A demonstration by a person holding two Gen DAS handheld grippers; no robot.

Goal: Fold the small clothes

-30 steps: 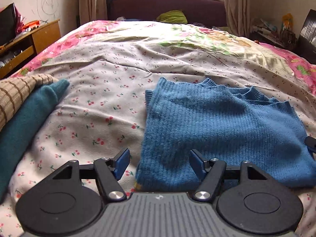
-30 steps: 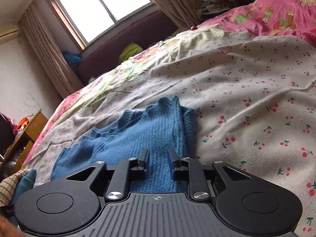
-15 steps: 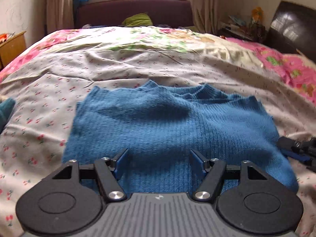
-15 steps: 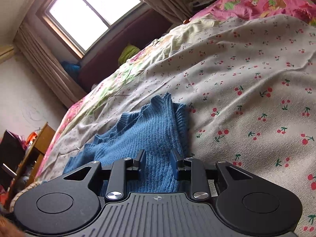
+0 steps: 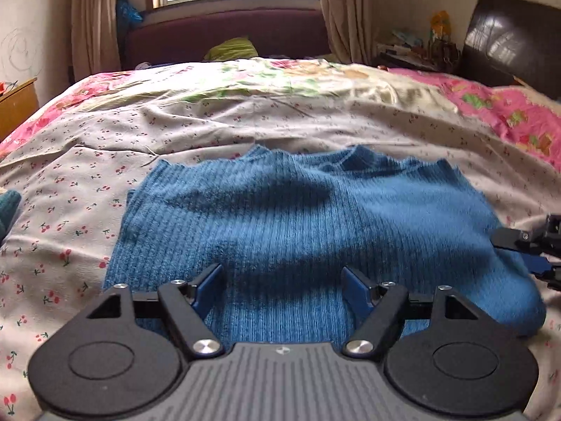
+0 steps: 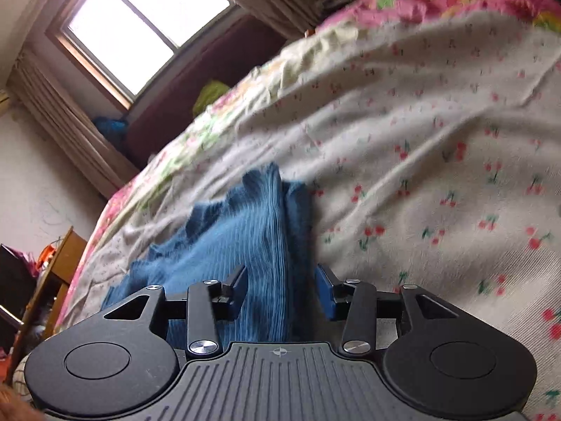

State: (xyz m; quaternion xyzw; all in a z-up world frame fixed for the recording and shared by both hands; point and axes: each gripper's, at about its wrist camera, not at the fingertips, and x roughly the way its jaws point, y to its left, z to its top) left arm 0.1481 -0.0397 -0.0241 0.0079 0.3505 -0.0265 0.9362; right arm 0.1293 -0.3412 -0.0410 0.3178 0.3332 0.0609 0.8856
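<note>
A blue ribbed knit sweater (image 5: 298,224) lies folded on the cherry-print bedsheet (image 5: 87,182). My left gripper (image 5: 283,286) is open and empty, low over the sweater's near edge. My right gripper (image 6: 282,286) is open, its jaws either side of the sweater's right edge (image 6: 266,231) without closing on it. The right gripper also shows at the right edge of the left wrist view (image 5: 533,245), beside the sweater's right side.
A teal garment (image 5: 8,207) lies at the far left of the bed. A wooden cabinet (image 6: 52,280) stands beside the bed on the left. A dark headboard (image 5: 228,38), a window and curtains are at the far end. A pink floral quilt (image 5: 508,112) covers the right.
My left gripper has swung right, from the sweater's left edge to over its middle. My right gripper's jaws have opened wider at the sweater's right edge.
</note>
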